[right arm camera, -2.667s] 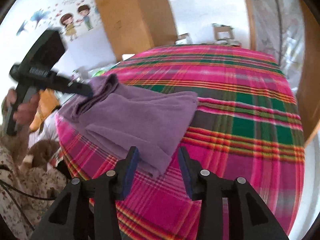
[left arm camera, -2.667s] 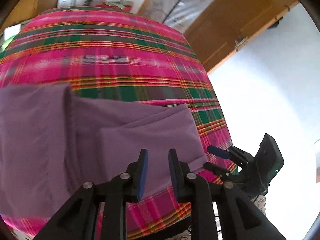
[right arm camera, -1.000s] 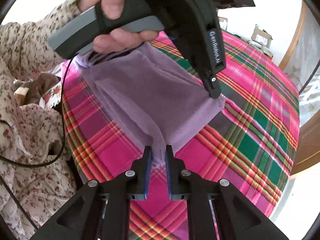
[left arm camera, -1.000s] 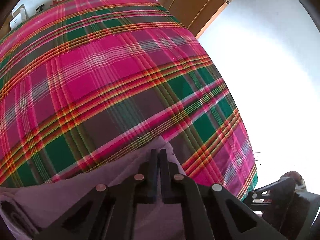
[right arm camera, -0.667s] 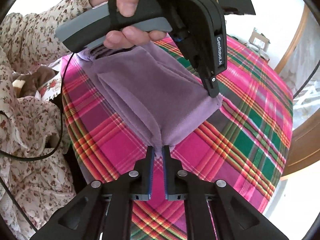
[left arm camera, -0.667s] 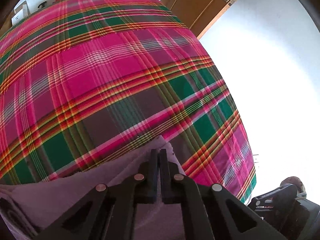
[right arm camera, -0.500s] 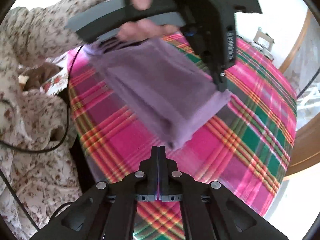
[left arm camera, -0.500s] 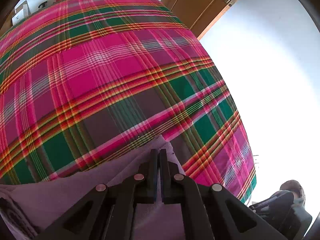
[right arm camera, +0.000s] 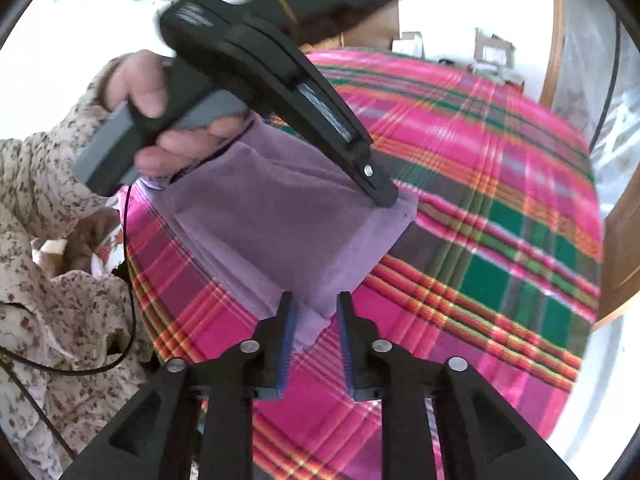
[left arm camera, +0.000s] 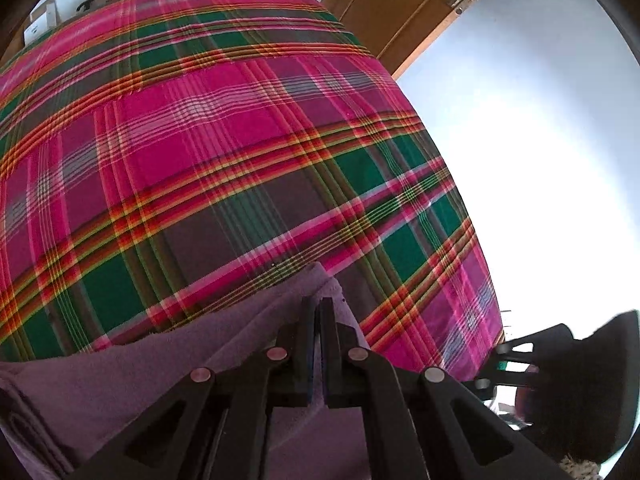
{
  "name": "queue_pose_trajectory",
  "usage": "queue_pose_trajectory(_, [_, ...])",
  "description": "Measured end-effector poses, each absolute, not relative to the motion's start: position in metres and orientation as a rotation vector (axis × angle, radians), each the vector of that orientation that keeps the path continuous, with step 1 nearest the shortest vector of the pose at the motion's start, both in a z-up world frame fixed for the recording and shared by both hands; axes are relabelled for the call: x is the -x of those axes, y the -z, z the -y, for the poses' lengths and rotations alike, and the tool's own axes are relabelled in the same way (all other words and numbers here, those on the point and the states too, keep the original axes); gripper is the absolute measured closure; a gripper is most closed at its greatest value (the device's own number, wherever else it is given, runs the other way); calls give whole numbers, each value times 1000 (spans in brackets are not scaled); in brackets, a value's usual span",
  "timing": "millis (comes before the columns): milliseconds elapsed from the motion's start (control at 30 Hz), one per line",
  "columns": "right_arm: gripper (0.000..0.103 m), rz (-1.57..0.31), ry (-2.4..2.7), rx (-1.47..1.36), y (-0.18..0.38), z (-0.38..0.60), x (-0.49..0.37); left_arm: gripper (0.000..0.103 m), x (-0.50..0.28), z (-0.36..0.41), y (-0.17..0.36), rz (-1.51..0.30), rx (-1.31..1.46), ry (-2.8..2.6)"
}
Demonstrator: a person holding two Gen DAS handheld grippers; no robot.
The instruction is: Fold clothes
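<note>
A folded purple cloth (right arm camera: pixel 280 220) lies on the plaid-covered table (right arm camera: pixel 500 220) near its left edge. My left gripper (left arm camera: pixel 316 306) is shut on the cloth's far corner (left arm camera: pixel 320 280); the right wrist view shows a hand (right arm camera: pixel 152 92) holding it, with its tip (right arm camera: pixel 384 196) down on that corner. My right gripper (right arm camera: pixel 316 304) hovers at the cloth's near corner with its jaws opening. The corner sits between its blue pads (right arm camera: pixel 289 320) and they do not press on it. In the left wrist view it shows blurred at the lower right (left arm camera: pixel 560 360).
A floral sleeve (right arm camera: pixel 48 200) and a black cable (right arm camera: pixel 128 280) are at the table's left side. Small boxes (right arm camera: pixel 492 48) stand at the far end. A wooden door (left arm camera: pixel 400 8) is beyond the table. Bare plaid tablecloth (left arm camera: pixel 240 140) stretches past the cloth.
The right gripper closed fully just short of the cloth's near corner, then moved in and opened around it. The left gripper kept still, shut on the far corner.
</note>
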State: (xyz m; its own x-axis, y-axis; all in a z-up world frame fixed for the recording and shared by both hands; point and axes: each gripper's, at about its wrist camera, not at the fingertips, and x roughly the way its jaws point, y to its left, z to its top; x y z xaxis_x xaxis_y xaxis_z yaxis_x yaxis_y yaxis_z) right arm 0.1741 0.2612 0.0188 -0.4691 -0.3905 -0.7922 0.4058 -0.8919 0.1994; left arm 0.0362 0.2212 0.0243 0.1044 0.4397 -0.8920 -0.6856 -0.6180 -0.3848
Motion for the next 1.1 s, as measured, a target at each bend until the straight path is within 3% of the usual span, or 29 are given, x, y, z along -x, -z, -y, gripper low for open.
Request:
queue_pose_trajectory(100, [72, 89, 2265, -1272, -7, -263, -170, 100, -36, -220, -24, -245, 1526, -1653])
queue_pose_trajectory(600, [72, -135, 2218, -1222, -14, -231, -183, 100, -30, -223, -16, -251, 1549, -1647])
queue_pose_trajectory(967, [86, -172, 2147, -1239, -13, -227, -201, 100, -27, -220, -14, -217, 1556, -1646])
queue_pose_trajectory(1100, [86, -231, 2230, -1233, -19, -225, -209, 100, -29, -221, -15, -222, 1551, -1651])
